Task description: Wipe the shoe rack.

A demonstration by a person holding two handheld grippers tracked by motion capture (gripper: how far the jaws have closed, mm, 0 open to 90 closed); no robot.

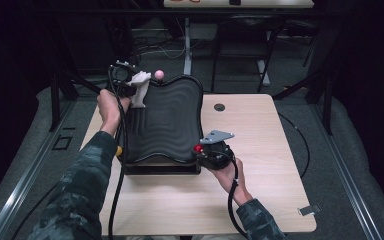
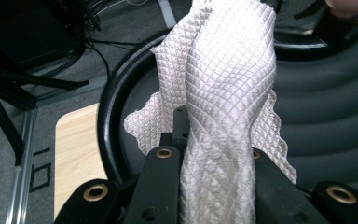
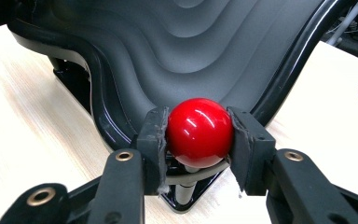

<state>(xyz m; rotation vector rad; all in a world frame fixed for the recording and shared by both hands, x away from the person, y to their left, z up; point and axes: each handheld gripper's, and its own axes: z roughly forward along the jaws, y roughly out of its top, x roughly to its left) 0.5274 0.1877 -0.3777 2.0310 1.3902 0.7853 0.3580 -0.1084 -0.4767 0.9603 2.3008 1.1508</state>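
From above, the left gripper (image 1: pixel 130 82) is at the far left corner of a black ridged board (image 1: pixel 167 122) that sits tilted on a dark base on the light wooden table (image 1: pixel 260 150). A white cloth (image 1: pixel 140 90) hangs from this gripper against the board's left edge. Just beyond the gripper, at the board's far rim, sits a pink ball knob (image 1: pixel 159 75). The right gripper (image 1: pixel 200 150) is at the near right corner of the board, a grey three-cornered plate on top of it, with a red ball knob (image 1: pixel 198 148) at its tip. Both forearms wear camouflage sleeves.

In the left gripper view, the jaws are clamped on the white cloth (image 2: pixel 223 93), a quilted, diamond-patterned fabric bunched into a thick twist that rises straight up from between them. Behind the cloth lies the board's (image 2: pixel 321 116) wavy grey surface, its glossy black rim curving round to the left of the jaws, and a strip of table (image 2: pixel 77 154) lies beyond that rim.

In the right gripper view, the jaws are closed on the red ball knob (image 3: pixel 199 132), one pad pressed to each side of it. The knob stands on a short stem directly ahead of the gripper, at the corner of the board (image 3: pixel 205 42), whose stepped ridges spread out behind it. The table (image 3: pixel 32 116) lies on both sides of the jaws.
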